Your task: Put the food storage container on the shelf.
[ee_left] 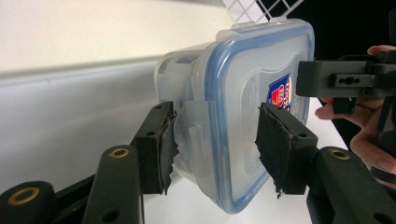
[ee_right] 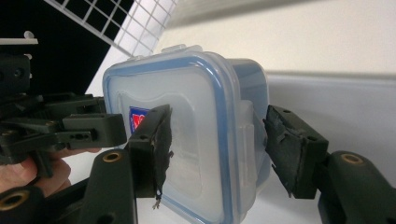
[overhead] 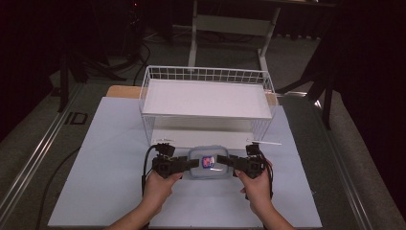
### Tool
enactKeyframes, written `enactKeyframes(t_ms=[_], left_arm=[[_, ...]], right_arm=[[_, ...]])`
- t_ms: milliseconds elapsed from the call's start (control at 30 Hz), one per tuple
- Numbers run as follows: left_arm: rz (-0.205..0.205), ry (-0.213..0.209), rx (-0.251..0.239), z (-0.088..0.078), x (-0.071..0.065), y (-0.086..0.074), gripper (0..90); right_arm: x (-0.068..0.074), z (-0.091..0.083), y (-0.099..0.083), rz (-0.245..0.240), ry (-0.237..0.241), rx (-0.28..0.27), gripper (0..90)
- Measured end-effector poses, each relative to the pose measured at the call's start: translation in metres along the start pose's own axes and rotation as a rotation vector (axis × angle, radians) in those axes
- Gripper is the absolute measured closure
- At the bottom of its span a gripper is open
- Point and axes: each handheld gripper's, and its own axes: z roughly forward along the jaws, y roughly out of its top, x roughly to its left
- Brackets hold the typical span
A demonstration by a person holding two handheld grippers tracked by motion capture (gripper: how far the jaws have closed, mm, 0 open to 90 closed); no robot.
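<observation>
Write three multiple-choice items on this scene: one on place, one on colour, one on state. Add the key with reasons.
1. Where is the box?
A. on the rack's top shelf
B. between the two tools, in front of the rack
C. on the floor

2. What colour is the lid's rim?
A. blue
B. red
C. green

3. What state is the lid in?
A. off
B. half open
C. on

Key:
B, the left tool and right tool flank it.
A, a blue band edges the lid.
C, the lid sits flat over the box.
</observation>
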Motion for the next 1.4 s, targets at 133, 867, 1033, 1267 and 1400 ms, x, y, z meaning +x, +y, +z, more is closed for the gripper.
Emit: enactKeyframes(t_ms=[133, 867, 1033, 1267, 1400], left_arm=[[-0.002, 0.002, -0.013, 0.001, 0.005, 0.010, 48.9], [0.011, 0.001, -0.064, 0.024, 0.045, 0.040, 48.4], [0.017, 0.011, -0.066, 0.031, 0.051, 0.043, 48.2], [0.050, 0.022, -0.091, 0.042, 0.056, 0.046, 48.1], [0.026, 0.013, -0.091, 0.049, 0.063, 0.047, 48.0]], right_arm=[[0.001, 0.005, 0.012, -0.002, -0.004, -0.027, 42.5], [-0.015, 0.041, 0.040, 0.035, -0.038, -0.108, 42.2], [-0.022, 0.049, 0.039, 0.072, -0.040, -0.119, 42.1], [-0.031, 0.057, 0.039, 0.064, -0.063, -0.146, 39.9], [-0.038, 0.063, 0.039, 0.090, -0.071, -0.145, 40.2]])
